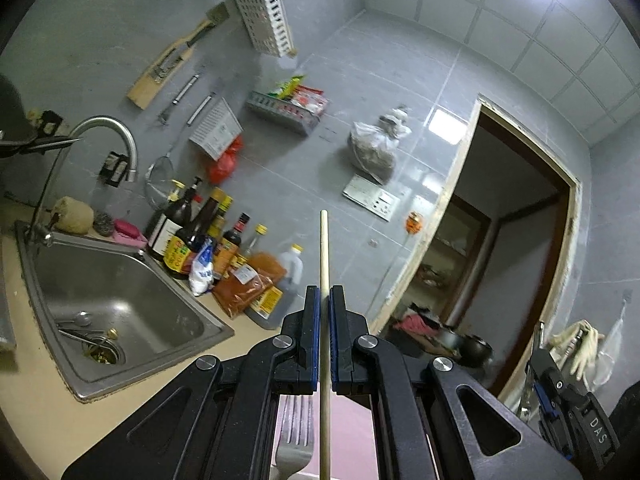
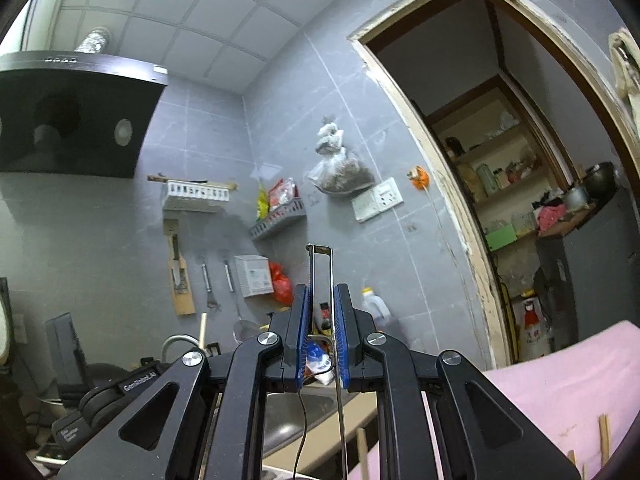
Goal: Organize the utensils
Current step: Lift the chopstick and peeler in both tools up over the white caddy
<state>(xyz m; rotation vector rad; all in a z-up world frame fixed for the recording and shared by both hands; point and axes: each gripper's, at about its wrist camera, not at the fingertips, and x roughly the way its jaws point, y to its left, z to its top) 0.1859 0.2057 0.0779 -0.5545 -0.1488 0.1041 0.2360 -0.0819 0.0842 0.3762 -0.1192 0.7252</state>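
Note:
My left gripper (image 1: 324,292) is shut on a wooden chopstick (image 1: 324,248), which stands upright between the blue pads and sticks out above them. A metal fork (image 1: 294,436) lies below it on a pink mat (image 1: 348,432). My right gripper (image 2: 321,292) is shut on a metal peeler (image 2: 320,268), whose frame and serrated blade rise above the pads. Its thin handle runs down below the fingers. More chopsticks (image 2: 604,436) lie on the pink mat (image 2: 560,380). The right gripper also shows at the left wrist view's lower right edge (image 1: 560,400).
A steel sink (image 1: 120,300) with a tap (image 1: 108,136) sits at left, with sauce bottles (image 1: 208,236) beside it. A white utensil basket (image 1: 266,20), a knife block (image 1: 168,64) and a grey rack (image 1: 288,112) hang on the tiled wall. A doorway (image 1: 512,240) opens at right.

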